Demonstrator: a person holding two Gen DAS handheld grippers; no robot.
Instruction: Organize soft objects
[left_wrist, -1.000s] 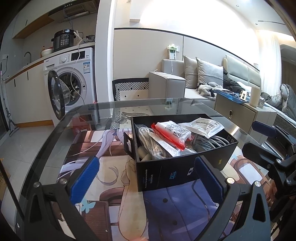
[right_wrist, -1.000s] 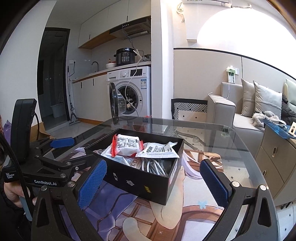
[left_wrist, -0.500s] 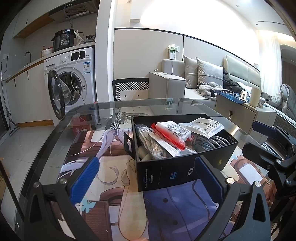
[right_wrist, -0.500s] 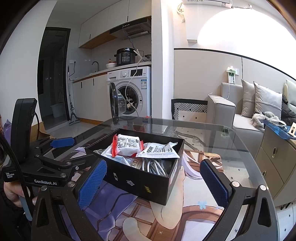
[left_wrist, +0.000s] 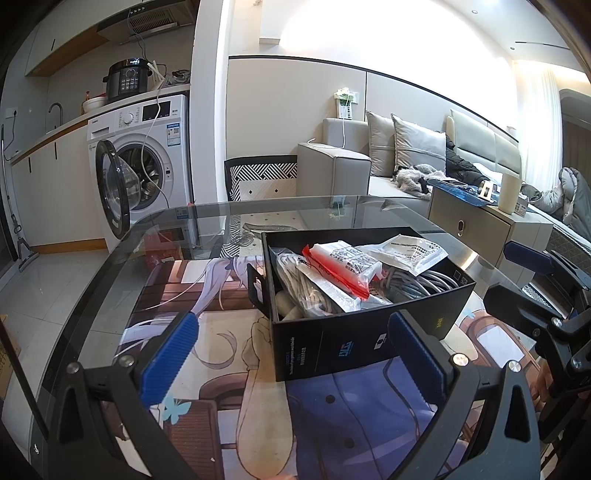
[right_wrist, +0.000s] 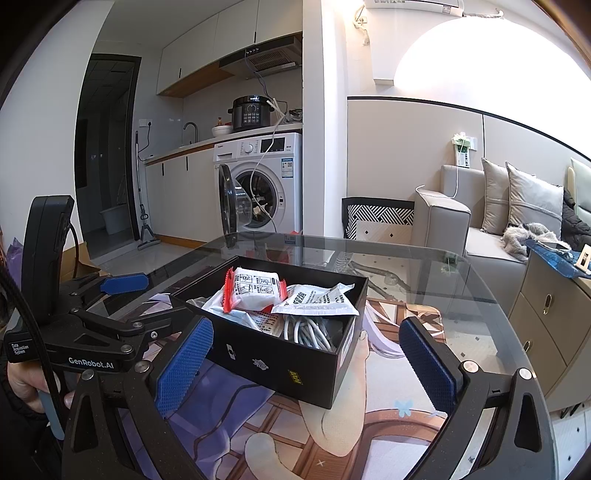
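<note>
A black open box (left_wrist: 354, 343) stands on the glass table; it also shows in the right wrist view (right_wrist: 280, 363). In it lie a white packet with red edges (left_wrist: 341, 260) (right_wrist: 255, 290), a white printed pouch (left_wrist: 413, 251) (right_wrist: 314, 301), a bagged cable (left_wrist: 303, 288) and grey coiled cables (left_wrist: 424, 282) (right_wrist: 308, 330). My left gripper (left_wrist: 295, 358) is open and empty, just short of the box's near wall. My right gripper (right_wrist: 304, 365) is open and empty before the box's other side. Each gripper shows in the other's view, the right one (left_wrist: 535, 291) and the left one (right_wrist: 122, 306).
The glass table (left_wrist: 110, 280) carries a printed anime mat (left_wrist: 207, 332). Behind are a washing machine with its door open (left_wrist: 136, 166), a grey sofa with cushions (left_wrist: 388, 162), a beige cabinet (left_wrist: 480, 225) and a patterned chair back (left_wrist: 262, 173).
</note>
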